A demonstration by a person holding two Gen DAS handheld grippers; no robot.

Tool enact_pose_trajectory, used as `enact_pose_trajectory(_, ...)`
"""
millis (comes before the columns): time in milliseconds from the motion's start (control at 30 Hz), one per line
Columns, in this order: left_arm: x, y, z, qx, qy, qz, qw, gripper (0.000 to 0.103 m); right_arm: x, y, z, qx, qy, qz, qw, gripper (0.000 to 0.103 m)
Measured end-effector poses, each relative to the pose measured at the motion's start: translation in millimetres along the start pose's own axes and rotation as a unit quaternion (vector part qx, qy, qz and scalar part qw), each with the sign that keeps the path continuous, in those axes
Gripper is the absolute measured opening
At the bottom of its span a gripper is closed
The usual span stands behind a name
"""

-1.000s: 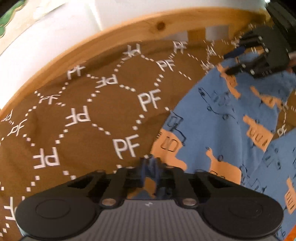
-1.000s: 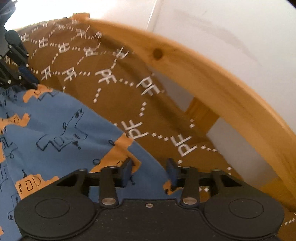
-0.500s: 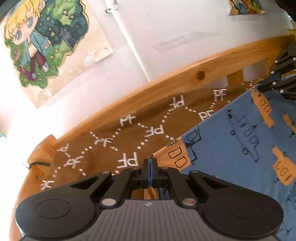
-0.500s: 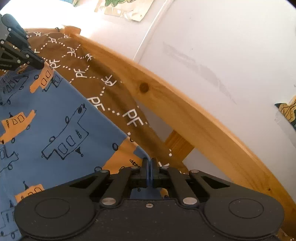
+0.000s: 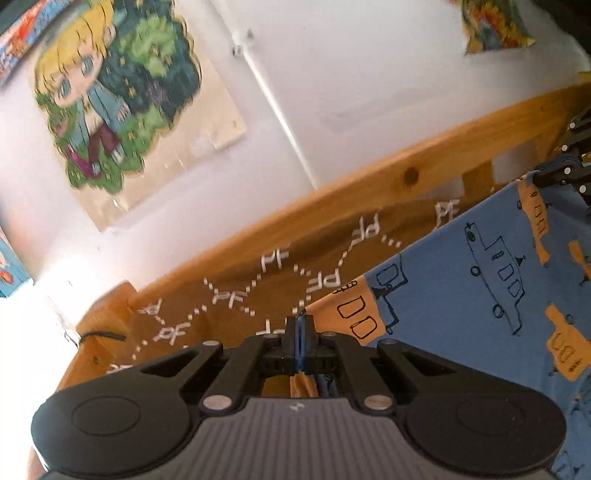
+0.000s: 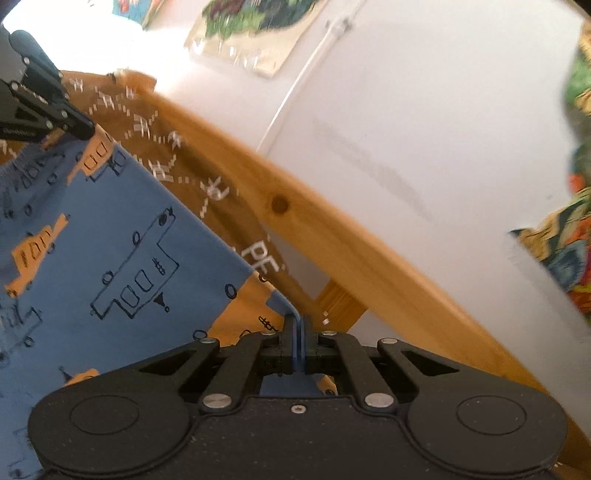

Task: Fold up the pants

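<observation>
The pants (image 5: 480,280) are blue with orange vehicle prints. They hang stretched between my two grippers, lifted above the brown bedspread (image 5: 295,258). My left gripper (image 5: 300,325) is shut on one top corner of the pants. My right gripper (image 6: 298,325) is shut on the other top corner; the pants (image 6: 110,251) spread away to its left. The right gripper shows at the right edge of the left wrist view (image 5: 569,173). The left gripper shows at the top left of the right wrist view (image 6: 44,118).
A curved wooden bed rail (image 5: 388,192) runs behind the bedspread, also in the right wrist view (image 6: 351,251). A white wall (image 5: 369,74) behind holds a cartoon poster (image 5: 110,110) and another picture (image 5: 495,26).
The right gripper closed on the pants' corner. Both grippers rose and tilted up, lifting the pants off the bedspread and pulling the edge taut; wall and posters came into view.
</observation>
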State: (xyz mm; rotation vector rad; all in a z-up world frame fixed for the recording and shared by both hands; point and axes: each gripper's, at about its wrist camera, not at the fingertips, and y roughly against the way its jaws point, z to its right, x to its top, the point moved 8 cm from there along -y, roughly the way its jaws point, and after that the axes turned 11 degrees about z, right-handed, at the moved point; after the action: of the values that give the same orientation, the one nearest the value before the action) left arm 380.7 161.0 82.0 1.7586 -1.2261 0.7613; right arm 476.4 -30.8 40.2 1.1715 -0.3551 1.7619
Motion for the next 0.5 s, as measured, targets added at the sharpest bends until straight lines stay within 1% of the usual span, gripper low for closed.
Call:
enact_pose_trajectory(100, 5, 23, 0, -0.008, -0.011, 0.03, 0.9995, 0.0, 6, 33, -2, -0.007, 0.007, 0.027, 1.0, 0.0)
enact_pose_trajectory(167, 6, 41, -1, -0.011, -0.019, 0.051, 0.9984, 0.0, 7, 62, -10, -0.013, 0.015, 0.048, 0.999, 0.0)
enact_pose_trajectory(233, 6, 65, 1, -0.02, -0.028, 0.08, 0.9962, 0.0, 3, 92, -18, -0.011, 0.009, 0.062, 0.998, 0.0)
enact_pose_trajectory(333, -3, 100, 8, -0.042, -0.051, 0.115, 0.9911, 0.0, -7, 135, -35, -0.004, 0.011, 0.076, 0.997, 0.0)
enact_pose_trajectory(400, -13, 122, 18, -0.064, -0.077, 0.134, 0.9859, 0.0, -16, 159, -51, 0.005, 0.022, 0.077, 0.997, 0.0)
enact_pose_trajectory(500, -35, 146, 36, -0.081, -0.13, 0.14, 0.9782, 0.0, -29, 194, -74, 0.016, 0.039, 0.069, 0.997, 0.0)
